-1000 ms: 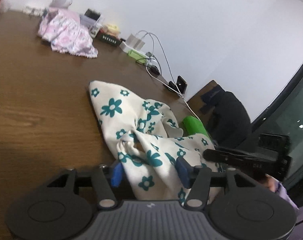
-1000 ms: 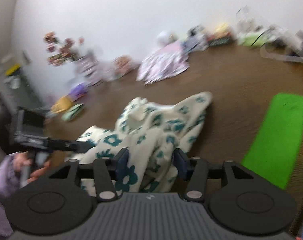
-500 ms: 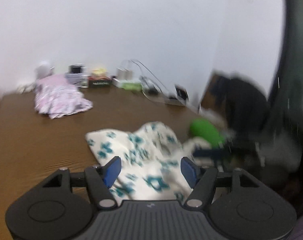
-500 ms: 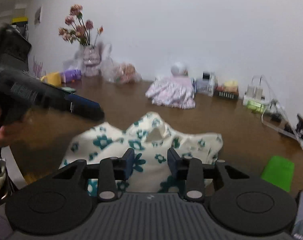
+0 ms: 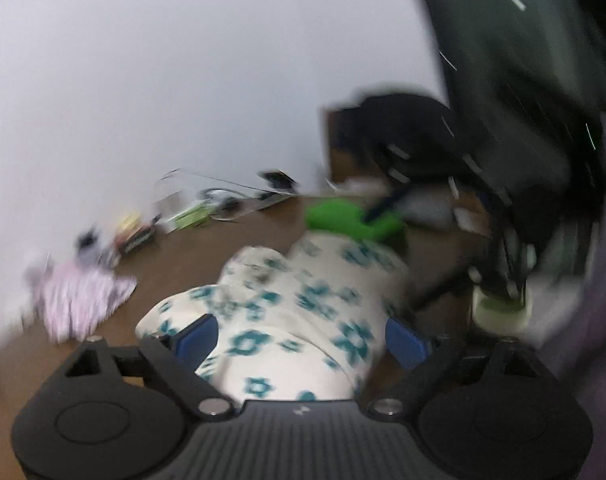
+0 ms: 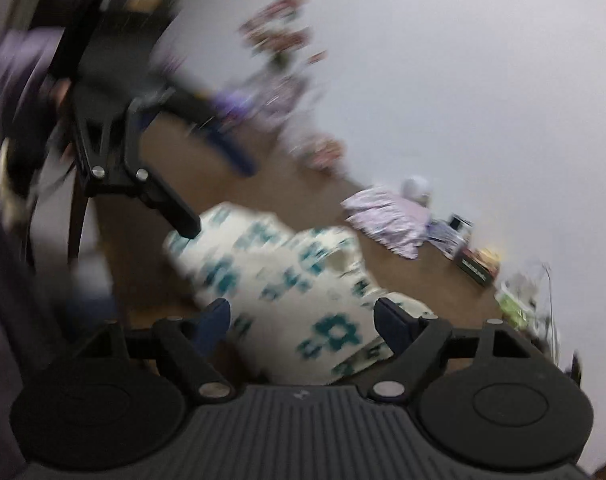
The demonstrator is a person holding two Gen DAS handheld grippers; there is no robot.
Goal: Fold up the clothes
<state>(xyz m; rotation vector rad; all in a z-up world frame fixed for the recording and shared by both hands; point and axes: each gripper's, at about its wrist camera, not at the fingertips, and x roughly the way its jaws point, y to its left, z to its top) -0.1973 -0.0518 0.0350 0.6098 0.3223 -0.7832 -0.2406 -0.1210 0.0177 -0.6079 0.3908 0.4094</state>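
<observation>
I see a brown wooden table (image 5: 191, 264). A bright green flat mat (image 5: 343, 218) lies on it near the far end. A blurry bunch of pink flowers (image 6: 281, 34) stands by the white wall (image 6: 463, 80).

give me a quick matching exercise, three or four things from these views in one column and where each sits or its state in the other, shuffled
1. cream cloth with teal flowers
2. pink-and-white patterned cloth
3. bright green flat object
4. left gripper

a. open, fingers wide apart
b. crumpled near the back wall, away from both grippers
c. lying on the brown table in front of both grippers
d. just beyond the far edge of the floral cloth

Pairs: 1-c, 2-b, 3-d, 4-a
</observation>
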